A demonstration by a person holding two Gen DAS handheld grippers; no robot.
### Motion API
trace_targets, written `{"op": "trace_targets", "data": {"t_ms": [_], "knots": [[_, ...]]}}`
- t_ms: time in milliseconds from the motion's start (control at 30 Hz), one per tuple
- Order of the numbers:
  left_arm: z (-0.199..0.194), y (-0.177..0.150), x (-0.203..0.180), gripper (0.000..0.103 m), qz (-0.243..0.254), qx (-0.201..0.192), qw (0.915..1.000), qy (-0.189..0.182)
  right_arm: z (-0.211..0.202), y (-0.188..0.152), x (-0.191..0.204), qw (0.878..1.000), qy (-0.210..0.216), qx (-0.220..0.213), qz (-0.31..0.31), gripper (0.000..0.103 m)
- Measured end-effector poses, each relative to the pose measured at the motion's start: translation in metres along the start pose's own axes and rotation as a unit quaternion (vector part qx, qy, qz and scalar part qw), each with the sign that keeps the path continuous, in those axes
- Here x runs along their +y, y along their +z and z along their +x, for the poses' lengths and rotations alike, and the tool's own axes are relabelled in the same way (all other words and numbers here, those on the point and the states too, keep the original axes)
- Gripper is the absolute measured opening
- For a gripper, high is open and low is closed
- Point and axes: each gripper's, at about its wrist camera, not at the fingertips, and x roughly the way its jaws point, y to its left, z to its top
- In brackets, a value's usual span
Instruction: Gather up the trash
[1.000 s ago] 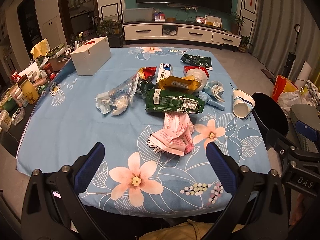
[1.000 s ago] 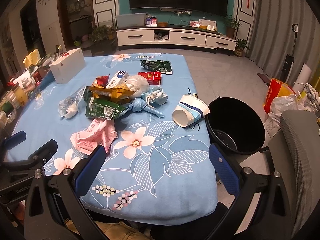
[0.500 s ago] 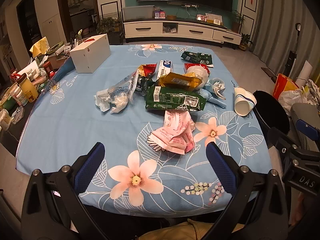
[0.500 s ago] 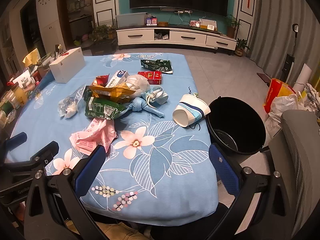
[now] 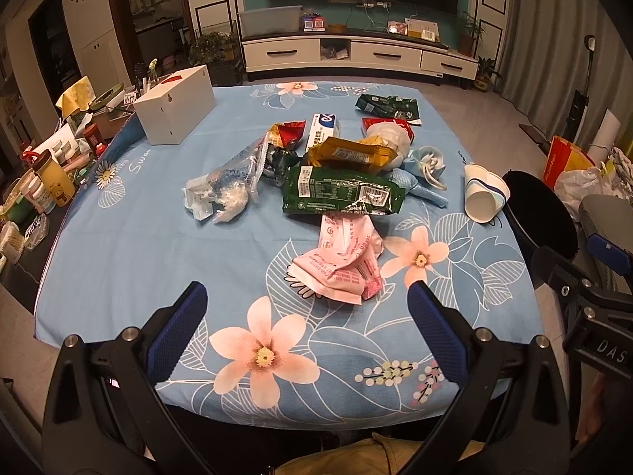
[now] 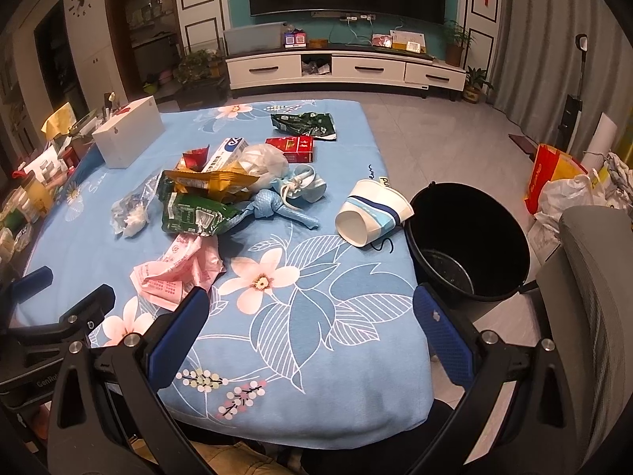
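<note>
Left wrist view: the left gripper (image 5: 304,297) hangs over the near edge of the table (image 5: 118,261), which is covered by a blue floral cloth. Its jaws stand wide apart and hold nothing. Just ahead of the fingertips lies a crumpled pink wrapper (image 5: 342,261), not touched by either finger. Beyond it, a dark green packet (image 5: 340,196) overlaps the pink wrapper's far end, and a yellow-brown packet (image 5: 352,154) rests behind that. To the left of the pile sits a clear crumpled bag (image 5: 225,190). A white toothpaste box (image 5: 322,130), a red packet (image 5: 389,124) and another green wrapper (image 5: 385,107) lie farther back. A white box (image 5: 174,105) stands at the far left of the cloth.

In the right wrist view, the right gripper (image 6: 306,306) is likewise spread open and empty, above the table's near right corner. A paper cup (image 6: 370,213) lies on its side at the right edge of the table, mouth toward the camera, just beside a black bin (image 6: 470,237) that stands on the floor against the table. A knotted light blue bag (image 6: 273,208) lies between the cup and the green packet. The left gripper's frame shows at the lower left of this view.
</note>
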Motion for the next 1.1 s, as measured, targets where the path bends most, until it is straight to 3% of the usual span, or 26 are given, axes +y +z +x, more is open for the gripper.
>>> {"op": "trace_targets", "data": {"t_ms": [800,1000,1100], "knots": [[0.014,0.009,-0.01,0.101,0.007,0.011,0.9999,0.001,0.018,0.001,-0.017,1.0,0.014,0.012,0.022,0.1],[0.022,0.008,0.02,0.101,-0.051,-0.002,0.9975,-0.049,0.03,-0.002,-0.028,0.997,0.067,0.007,0.035,0.1],[0.034,0.003,0.036,0.101,-0.071,0.001,0.9963,-0.049,0.041,-0.007,-0.029,0.995,0.098,0.015,0.033,0.1]]}}
